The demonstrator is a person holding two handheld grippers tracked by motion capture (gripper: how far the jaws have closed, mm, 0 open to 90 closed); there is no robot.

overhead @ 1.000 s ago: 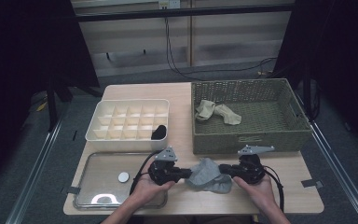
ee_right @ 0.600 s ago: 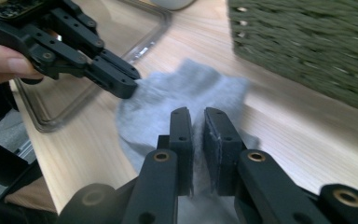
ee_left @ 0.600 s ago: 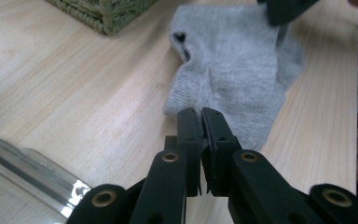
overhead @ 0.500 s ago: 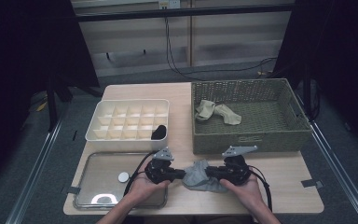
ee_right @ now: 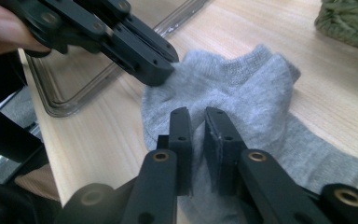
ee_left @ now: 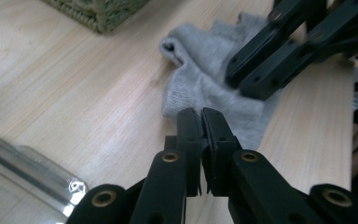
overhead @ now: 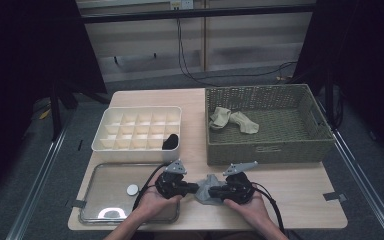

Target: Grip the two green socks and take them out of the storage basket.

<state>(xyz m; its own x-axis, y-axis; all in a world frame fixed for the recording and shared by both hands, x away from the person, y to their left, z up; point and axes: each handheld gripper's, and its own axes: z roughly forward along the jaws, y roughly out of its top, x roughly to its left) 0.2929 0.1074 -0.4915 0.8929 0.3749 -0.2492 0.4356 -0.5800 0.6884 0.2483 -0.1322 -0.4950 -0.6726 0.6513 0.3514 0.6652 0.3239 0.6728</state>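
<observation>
Your light wooden table point(overhead: 300, 192) stands in a dim room with dark curtains at both sides. The grey sock point(overhead: 208, 188) lies flat on it near your edge, between your two grippers. Your left gripper point(ee_left: 201, 116) has its jaws pinched nearly together on the sock's near edge, the fabric spreading away beyond the jaw tips. Your right gripper point(ee_right: 197, 116) grips from the opposite side, its jaws narrow with a fold of grey knit bunched between them. In the right gripper view the sock's long axis runs from the ribbed cuff, ahead of the jaws and to their right, back to the toe end lying low and right of them. The sock is crumpled where the two sets of jaws meet. A clear tray point(overhead: 105, 200) lies beside the left gripper.
</observation>
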